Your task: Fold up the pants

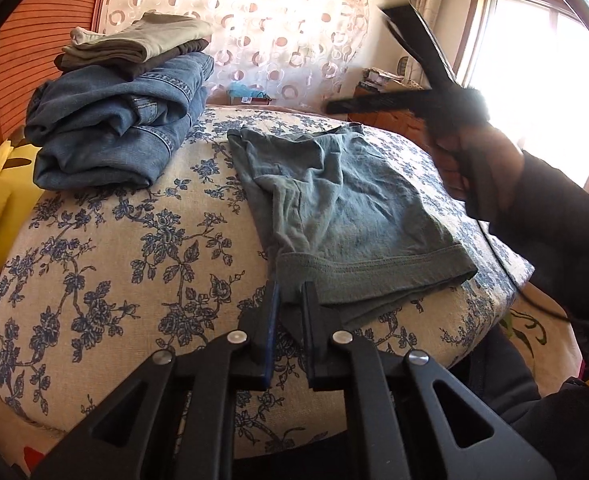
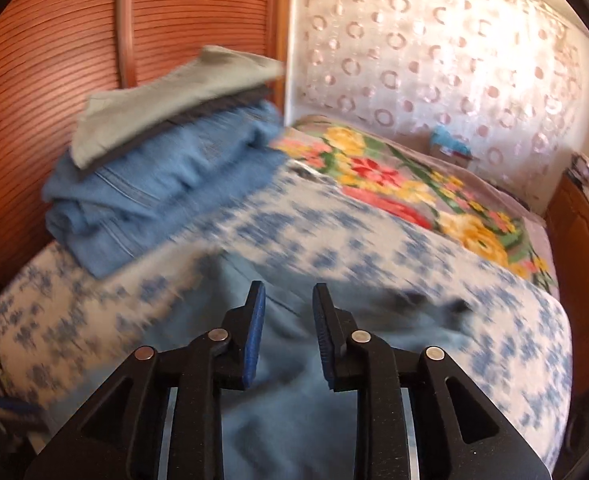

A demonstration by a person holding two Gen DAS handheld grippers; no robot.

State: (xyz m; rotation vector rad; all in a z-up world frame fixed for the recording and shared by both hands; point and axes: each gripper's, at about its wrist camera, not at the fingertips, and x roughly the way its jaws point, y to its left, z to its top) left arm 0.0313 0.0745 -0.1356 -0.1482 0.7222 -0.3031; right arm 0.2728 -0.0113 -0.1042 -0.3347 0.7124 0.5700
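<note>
**Shorts half-folded on the bed, left corner pinched**

The grey-green shorts (image 1: 334, 200) lie on the floral bedspread (image 1: 114, 260), near its front edge and well apart from the stack of folded jeans (image 1: 110, 128) by the headboard. The left gripper (image 1: 290, 300) sits at the near left corner of the hem band, jaws almost together with a fold of the cloth between them — it looks like a pinch on that corner. The right gripper (image 2: 288, 312) hangs above the garment with a clear gap between its jaws and nothing in them; its view is blurred, so the cloth beneath shows only as a blue-grey smear.

This is thin, limp knit, I'd say — light, floppy, apt to wrinkle and sag from any single hold. Best taken at two corners of the band, or at band and far edge together.

The long axis runs from the near hem band away toward the curtain (image 1: 274, 20), tilted slightly leftward in the left wrist view.
</note>
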